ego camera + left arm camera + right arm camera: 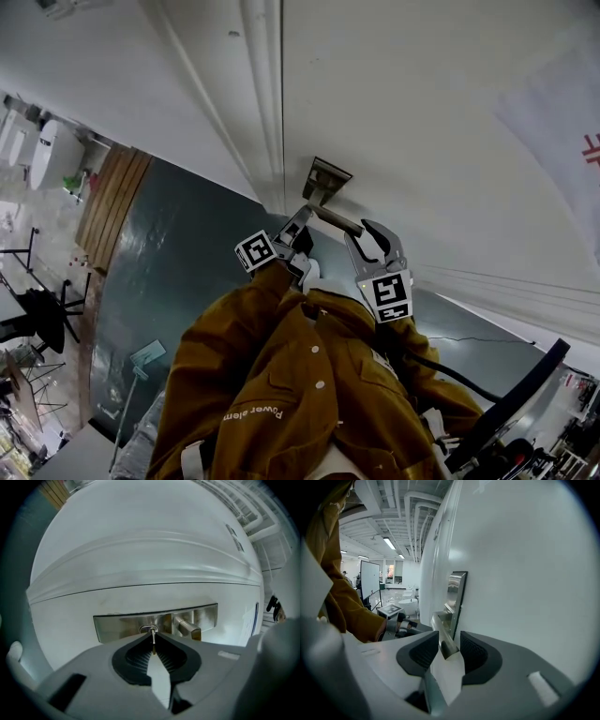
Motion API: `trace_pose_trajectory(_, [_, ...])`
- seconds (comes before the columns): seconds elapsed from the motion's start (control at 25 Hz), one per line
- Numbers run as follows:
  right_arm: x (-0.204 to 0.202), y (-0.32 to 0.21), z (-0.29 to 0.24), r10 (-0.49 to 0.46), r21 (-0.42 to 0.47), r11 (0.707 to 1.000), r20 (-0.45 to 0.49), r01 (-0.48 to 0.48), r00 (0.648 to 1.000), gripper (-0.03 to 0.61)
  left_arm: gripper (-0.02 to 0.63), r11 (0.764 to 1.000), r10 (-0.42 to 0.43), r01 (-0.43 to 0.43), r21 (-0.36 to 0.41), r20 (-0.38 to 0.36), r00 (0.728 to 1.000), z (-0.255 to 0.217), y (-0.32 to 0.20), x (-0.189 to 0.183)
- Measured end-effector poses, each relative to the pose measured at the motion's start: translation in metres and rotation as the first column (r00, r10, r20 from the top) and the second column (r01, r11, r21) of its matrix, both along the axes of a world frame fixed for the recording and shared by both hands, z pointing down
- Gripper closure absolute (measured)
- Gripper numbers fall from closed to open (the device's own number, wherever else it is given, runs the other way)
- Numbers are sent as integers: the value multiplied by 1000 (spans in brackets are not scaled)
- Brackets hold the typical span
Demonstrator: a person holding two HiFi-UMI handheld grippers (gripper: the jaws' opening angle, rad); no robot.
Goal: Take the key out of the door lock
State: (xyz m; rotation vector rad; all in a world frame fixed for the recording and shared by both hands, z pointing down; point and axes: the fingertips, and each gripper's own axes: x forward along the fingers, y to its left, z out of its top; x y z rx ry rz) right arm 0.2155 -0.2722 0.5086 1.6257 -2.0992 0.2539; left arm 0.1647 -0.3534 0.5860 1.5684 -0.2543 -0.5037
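We pinch the stiff, light, likely slippery key (153, 641) by its flat head in our left gripper (153, 635), while our right gripper (449, 642) gapes round the handle (440, 625).

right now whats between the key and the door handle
Just a bare strip of the steel lock plate, shown in the left gripper view between key and door handle.

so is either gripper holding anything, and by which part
The left gripper is shut on the key, pinching its outer end. The right gripper is open, the door handle between its jaws, ungripped.
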Motion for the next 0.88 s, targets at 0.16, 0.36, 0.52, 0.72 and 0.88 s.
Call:
trace_pose_trajectory(0.16, [-3, 0, 3, 6, -7, 1000, 7, -6, 1000, 430, 594, 1000, 11, -11, 1, 20, 1000, 3, -1, -2])
trace_pose_trajectory(0.36, [-8, -3, -1, -1, 1, 1000, 6, 1, 1000, 430, 594, 998, 52, -51, -28, 31, 998, -4, 25, -27])
trace_pose_trajectory(0.52, [-17, -7, -7, -20, 17, 1000, 12, 20, 1000, 430, 594, 999, 39, -36, -22, 139, 989, -12, 46, -70])
trace_pose_trajectory(0.72, [-31, -15, -27, -53, 69, 996, 39, 50, 998, 433, 594, 908, -93, -73, 412, 370, 924, -76, 40, -109])
trace_pose_trajectory(0.88, [-41, -21, -47, -74, 127, 990, 68, 65, 995, 473, 592, 726, -259, -186, 662, 515, 817, -122, 36, -118])
